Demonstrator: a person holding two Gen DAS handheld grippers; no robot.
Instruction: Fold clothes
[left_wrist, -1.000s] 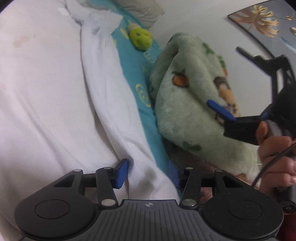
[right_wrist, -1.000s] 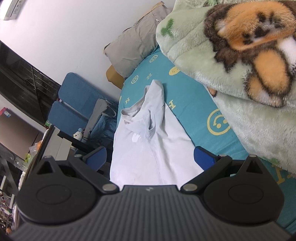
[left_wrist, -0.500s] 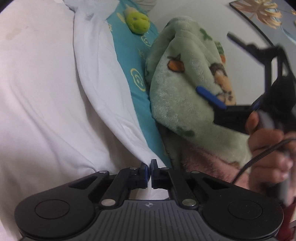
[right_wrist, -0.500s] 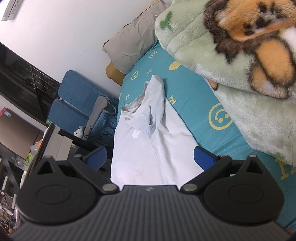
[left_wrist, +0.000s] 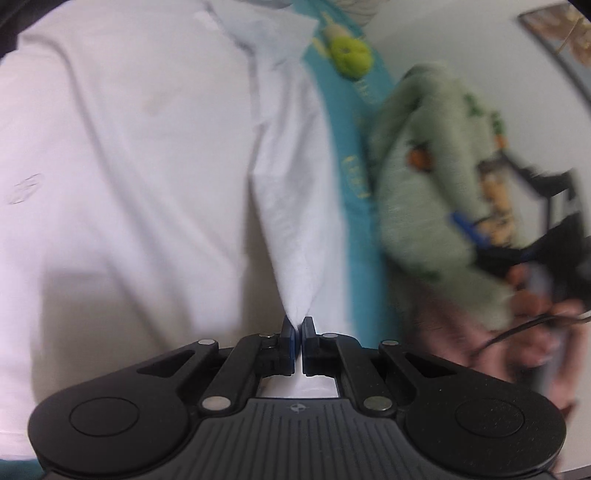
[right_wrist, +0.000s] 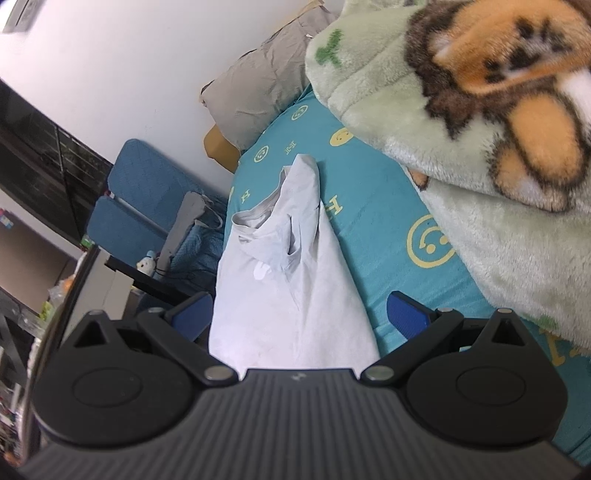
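Observation:
A white T-shirt (left_wrist: 129, 166) lies spread on a teal bedsheet (left_wrist: 354, 155). My left gripper (left_wrist: 298, 326) is shut on the shirt's right edge, and the cloth rises in a taut peak from the pads. In the right wrist view the same white T-shirt (right_wrist: 291, 295) runs away from me, collar at the far end. My right gripper (right_wrist: 299, 314) stands open above the shirt's near part, nothing between its fingers. It also shows at the right of the left wrist view, held by a hand (left_wrist: 532, 295).
A pale green fleece blanket (right_wrist: 498, 147) with animal prints is heaped on the right of the bed. A grey pillow (right_wrist: 266, 85) lies at the head, a green plush toy (left_wrist: 349, 55) near it. Blue chairs (right_wrist: 129, 206) and shelves stand beyond the bed's left side.
My left gripper closed on the shirt's edge, then lifted and pulled it up into a peak. The right gripper stayed where it was, still open.

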